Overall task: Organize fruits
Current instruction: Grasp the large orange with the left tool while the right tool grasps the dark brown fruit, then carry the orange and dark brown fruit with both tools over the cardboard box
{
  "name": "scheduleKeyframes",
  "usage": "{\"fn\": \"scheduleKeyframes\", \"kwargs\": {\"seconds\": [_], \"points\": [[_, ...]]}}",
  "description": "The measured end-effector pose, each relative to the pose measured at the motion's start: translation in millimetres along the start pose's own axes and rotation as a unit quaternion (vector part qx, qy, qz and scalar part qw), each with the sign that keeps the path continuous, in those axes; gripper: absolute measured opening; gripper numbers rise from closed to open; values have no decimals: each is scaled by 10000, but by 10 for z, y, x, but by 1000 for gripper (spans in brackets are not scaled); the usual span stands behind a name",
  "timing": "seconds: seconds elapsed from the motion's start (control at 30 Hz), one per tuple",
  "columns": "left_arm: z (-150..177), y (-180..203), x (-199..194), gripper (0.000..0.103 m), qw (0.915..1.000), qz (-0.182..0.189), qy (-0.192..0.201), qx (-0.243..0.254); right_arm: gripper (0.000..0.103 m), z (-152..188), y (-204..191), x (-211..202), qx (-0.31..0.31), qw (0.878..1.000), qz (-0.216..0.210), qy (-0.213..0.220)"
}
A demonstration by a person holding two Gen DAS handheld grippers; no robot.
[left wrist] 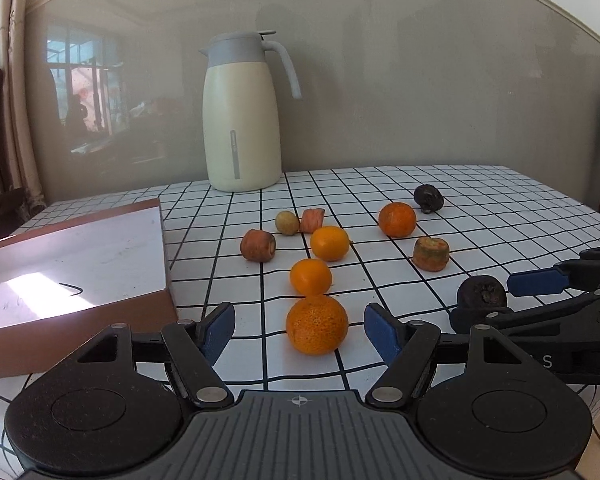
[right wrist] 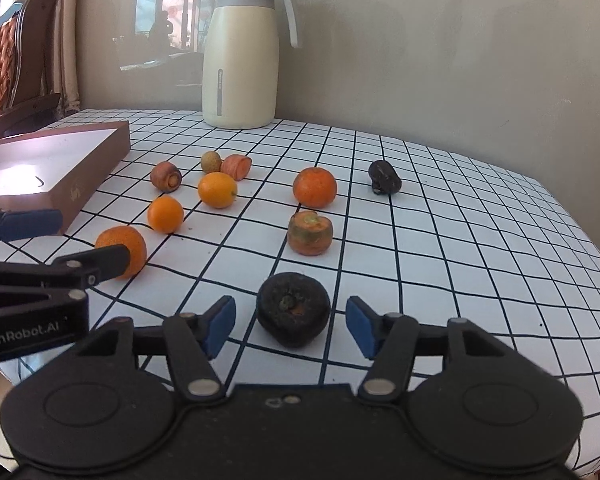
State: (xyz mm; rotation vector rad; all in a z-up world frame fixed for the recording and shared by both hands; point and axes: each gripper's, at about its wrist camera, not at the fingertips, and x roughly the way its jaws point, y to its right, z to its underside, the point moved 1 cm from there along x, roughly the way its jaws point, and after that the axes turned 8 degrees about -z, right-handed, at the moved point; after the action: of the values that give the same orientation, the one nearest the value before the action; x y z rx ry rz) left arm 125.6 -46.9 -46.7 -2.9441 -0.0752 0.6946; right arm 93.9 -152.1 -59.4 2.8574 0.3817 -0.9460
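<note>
Tablecloth [left wrist: 480, 200], gridded black on white, is spread under everything. Beyond the left gripper [left wrist: 299, 330], to its left, an open brown box [left wrist: 100, 256] is seen. Its jaws are parted around a mottled orange [left wrist: 317, 324], pads not touching. The right gripper [right wrist: 291, 325] is likewise spread around a dark shrivelled fruit [right wrist: 293, 309], gaps visible either side.

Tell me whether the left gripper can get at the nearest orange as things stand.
Probably yes. The nearest orange already sits between the left gripper's open pads with a gap on each side. Nothing lies in front of it, and the right gripper stands clear beside it.
</note>
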Motion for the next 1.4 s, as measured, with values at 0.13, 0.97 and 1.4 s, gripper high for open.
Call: {"fn": "scheduleKeyframes", "kwargs": {"seconds": [0.13, 0.97, 1.4], "points": [[-11, 83, 109, 72, 9999, 77, -116, 56, 44, -28, 30, 98, -41, 10000, 42, -78], [46, 103, 279, 38, 9993, 122, -352, 35, 33, -41, 51, 155, 46, 10000, 61, -30], [-3, -123, -46, 38, 9996, 101, -124, -211, 33, -89, -13, -39, 35, 9998, 26, 203]]}}
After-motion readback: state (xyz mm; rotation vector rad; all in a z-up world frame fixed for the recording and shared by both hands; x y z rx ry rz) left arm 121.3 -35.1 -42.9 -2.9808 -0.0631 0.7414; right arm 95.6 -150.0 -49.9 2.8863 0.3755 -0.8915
